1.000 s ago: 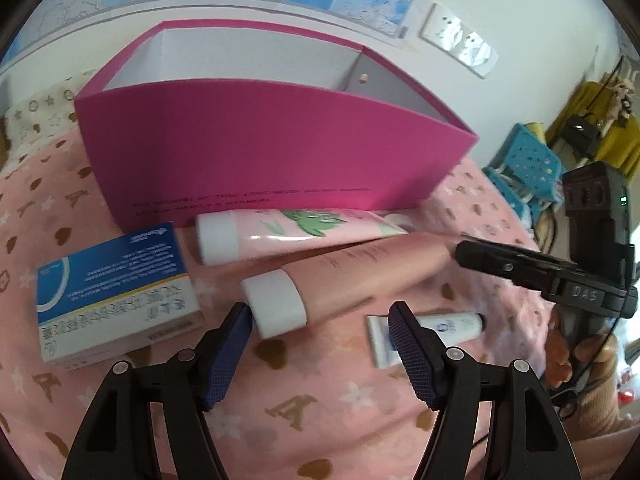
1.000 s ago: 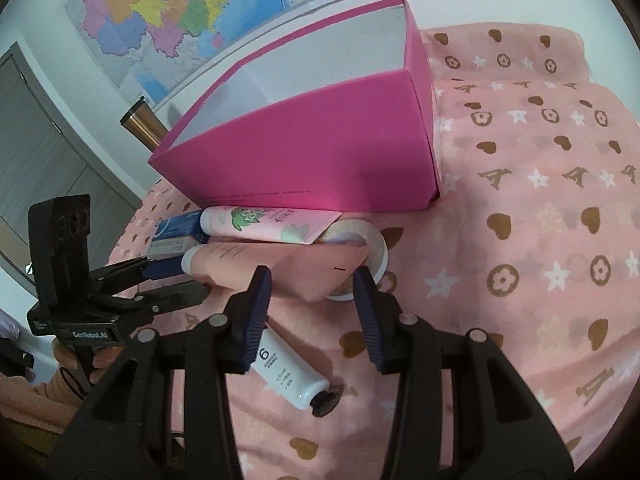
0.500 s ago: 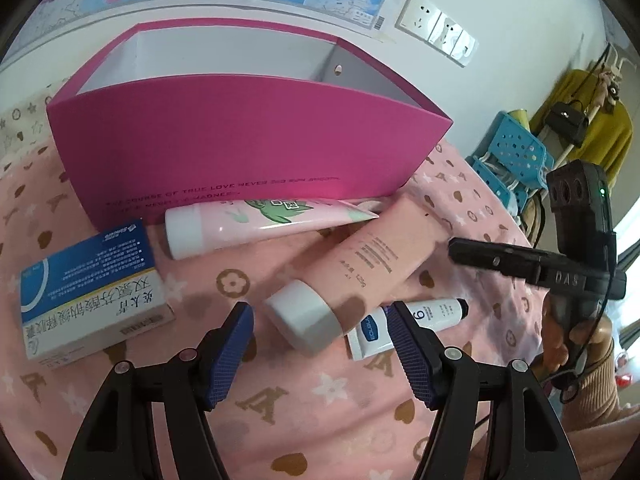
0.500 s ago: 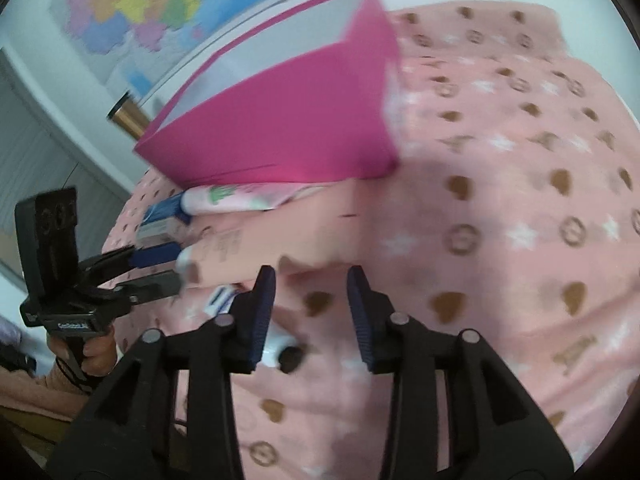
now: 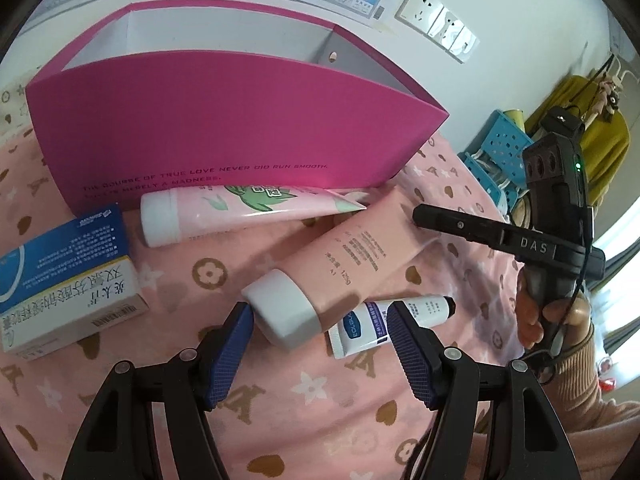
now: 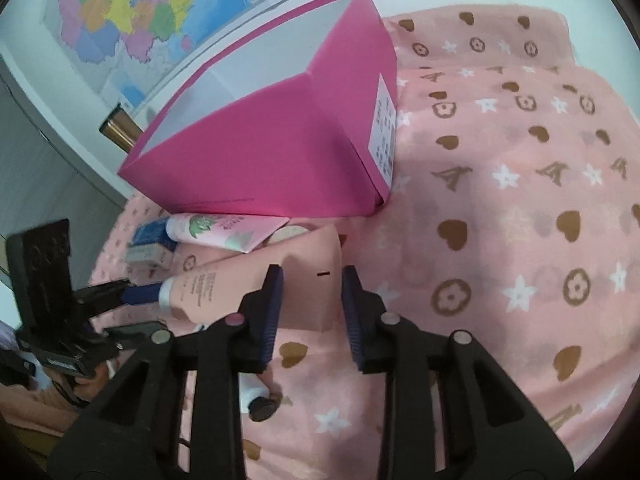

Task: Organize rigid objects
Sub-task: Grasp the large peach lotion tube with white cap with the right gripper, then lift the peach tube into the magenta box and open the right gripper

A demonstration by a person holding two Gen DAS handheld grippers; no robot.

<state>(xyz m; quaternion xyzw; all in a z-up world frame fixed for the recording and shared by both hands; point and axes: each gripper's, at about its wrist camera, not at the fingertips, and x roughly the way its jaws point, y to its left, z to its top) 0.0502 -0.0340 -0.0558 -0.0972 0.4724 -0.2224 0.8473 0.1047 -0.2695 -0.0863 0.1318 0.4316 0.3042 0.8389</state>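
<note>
A magenta box [image 5: 224, 120] stands open at the back of the pink cloth. In front lie a pink tube with a green print [image 5: 248, 208], a blue and white carton [image 5: 64, 276], a large peach tube [image 5: 340, 264] and a small white tube [image 5: 392, 320]. My left gripper [image 5: 320, 340] is open, its jaws either side of the peach tube's white cap [image 5: 284, 308]. My right gripper [image 6: 312, 304] is open around the peach tube's flat crimped end [image 6: 312, 276]; in the left wrist view it [image 5: 432, 216] sits at that end.
The cloth [image 6: 500, 208] with brown hearts and stars covers the surface to the right of the box. A wall with a map [image 6: 132, 12] and sockets [image 5: 436, 16] is behind. A blue crate [image 5: 500, 148] and yellow garment [image 5: 592, 136] stand beyond the right edge.
The peach tube has swung out from the box; its cap now lies between my left jaws. My right gripper has moved in around the tube's crimped end.
</note>
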